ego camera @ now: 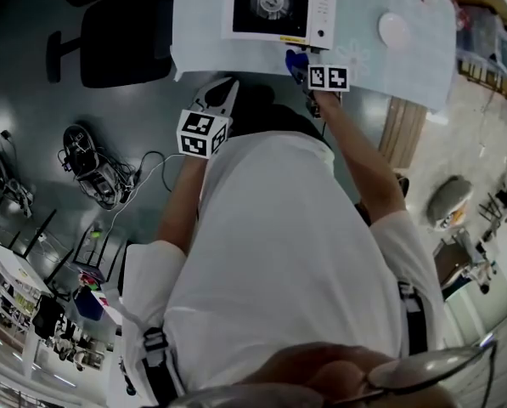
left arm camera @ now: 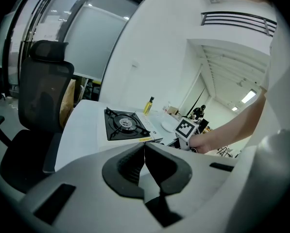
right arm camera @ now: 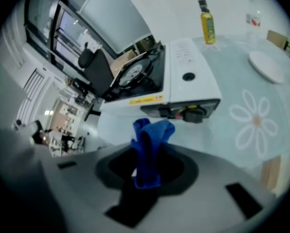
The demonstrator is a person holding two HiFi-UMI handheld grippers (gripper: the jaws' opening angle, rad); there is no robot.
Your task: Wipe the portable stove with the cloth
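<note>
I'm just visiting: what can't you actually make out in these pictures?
- Head view: the stove has its far side cut off by the top edge.
- Right gripper view: the cloth has its lower end hidden inside the right gripper.
- Left gripper view: the bottle is too small for its label to be read.
- Right gripper view: the knob on the stove's front is blurred.

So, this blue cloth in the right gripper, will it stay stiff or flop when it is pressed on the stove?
Probably floppy: the blue cloth folds and bunches above the shut right gripper. It looks light and thin, so it would likely flatten and drag over the portable stove top.
</note>
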